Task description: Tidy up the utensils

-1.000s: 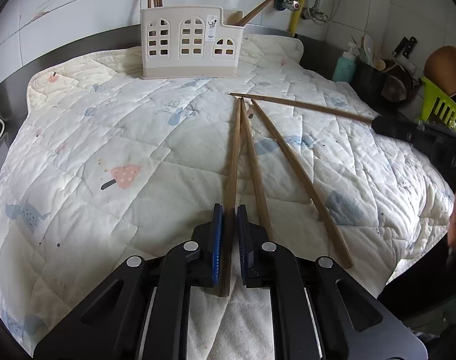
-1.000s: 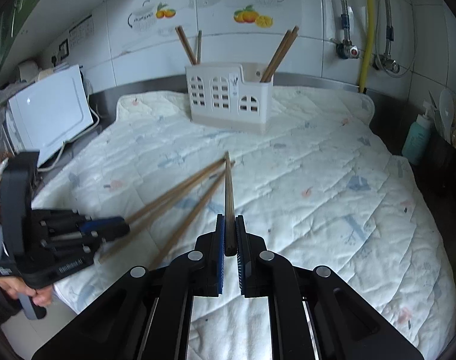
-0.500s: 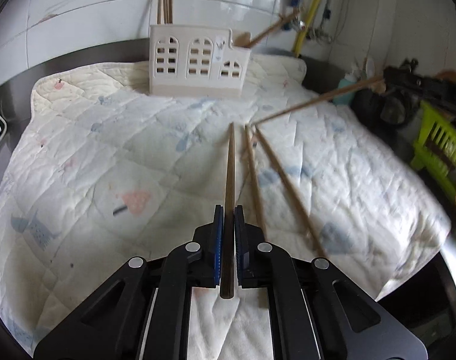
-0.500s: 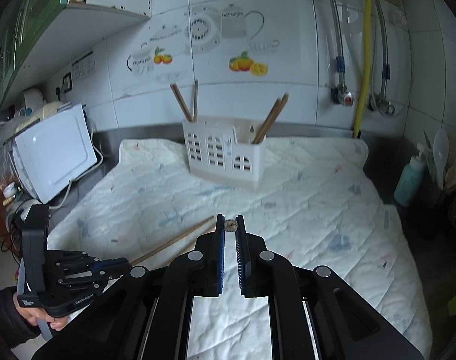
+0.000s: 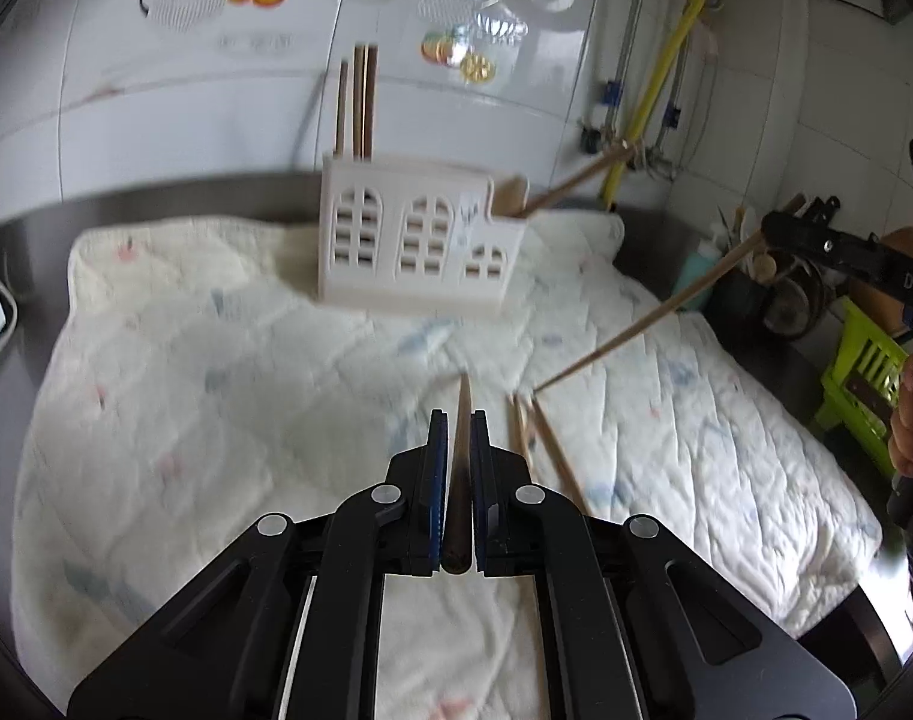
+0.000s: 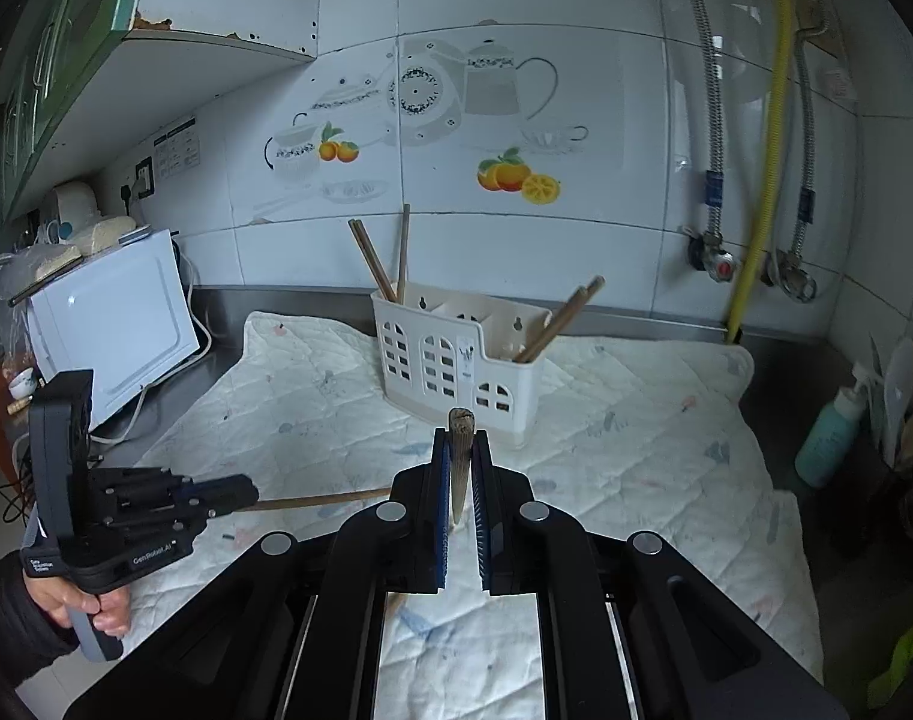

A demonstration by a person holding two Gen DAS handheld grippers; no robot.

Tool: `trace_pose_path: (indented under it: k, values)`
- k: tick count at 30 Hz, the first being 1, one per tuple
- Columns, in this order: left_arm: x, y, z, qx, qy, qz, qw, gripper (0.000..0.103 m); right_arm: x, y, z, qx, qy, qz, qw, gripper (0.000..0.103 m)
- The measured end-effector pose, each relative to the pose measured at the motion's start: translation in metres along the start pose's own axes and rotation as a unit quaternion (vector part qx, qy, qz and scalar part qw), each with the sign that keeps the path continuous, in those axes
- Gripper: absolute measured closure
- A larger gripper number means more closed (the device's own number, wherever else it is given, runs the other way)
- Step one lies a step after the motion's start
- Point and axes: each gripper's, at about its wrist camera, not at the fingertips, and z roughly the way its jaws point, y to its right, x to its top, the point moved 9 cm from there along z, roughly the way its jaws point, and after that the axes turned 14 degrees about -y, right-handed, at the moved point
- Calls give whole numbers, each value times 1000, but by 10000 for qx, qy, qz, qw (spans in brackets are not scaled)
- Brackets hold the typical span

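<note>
Both grippers have risen off the quilt since a second ago, each lifting one chopstick. The left gripper pinches a chopstick; the right gripper clamps another. Two chopsticks lie on the quilt (slightly blurred). We should tip each stick upright over the holder, then lower gently.

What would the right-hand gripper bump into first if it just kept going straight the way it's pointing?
Most likely the white utensil holder, which stands straight ahead of the right gripper. The chopstick it clamps sticks out in front, so that tip would probably touch first; depth is hard to judge.
</note>
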Motion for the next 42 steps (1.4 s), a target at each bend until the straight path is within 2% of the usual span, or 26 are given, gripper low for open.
trace_pose_path:
  k: [6,11,13,15,19,23,27,28,29,31,32,35,39,42]
  values:
    - [30,-1,1,48,320,90,9994,97,23,1,5,113,-9,-40,9999,96]
    - [30,0,12,-68,47,87,9999,97,28,-1,5,89,21,-107,9999,96]
    - [21,1,14,-117,-133,160,9997,97,27,-2,5,102,25,-132,9999,96]
    - [8,-1,15,-142,-300,153,9993,91,25,-3,6,137,17,-141,9998,96]
    - [-23,-2,16,-55,-597,243,9979,71,20,-5,5,135,29,-155,9998,96]
    - [-56,-4,22,94,-842,332,9959,70,17,-10,3,132,32,-227,9997,96]
    - [-79,-6,33,245,-1084,379,9931,71,13,-13,4,150,10,-234,9996,96]
    - [-84,-7,36,290,-1130,412,9923,73,12,-14,4,156,9,-232,9996,96]
    - [-87,-8,39,335,-1181,439,9915,79,10,-14,4,147,6,-234,9996,96]
    - [-92,-9,43,415,-1263,482,9900,82,9,-15,4,154,-4,-225,9996,96]
    - [-92,-8,43,402,-1234,477,9904,90,8,-15,4,149,-11,-223,9996,96]
    - [-92,-10,44,453,-1298,466,9894,95,7,-15,3,160,-5,-195,9997,96]
    - [-83,-7,39,323,-1250,398,9908,96,9,-14,-1,160,47,-193,9997,96]
    - [-65,-10,28,261,-1053,272,9937,100,13,-14,-5,139,112,-205,9996,96]
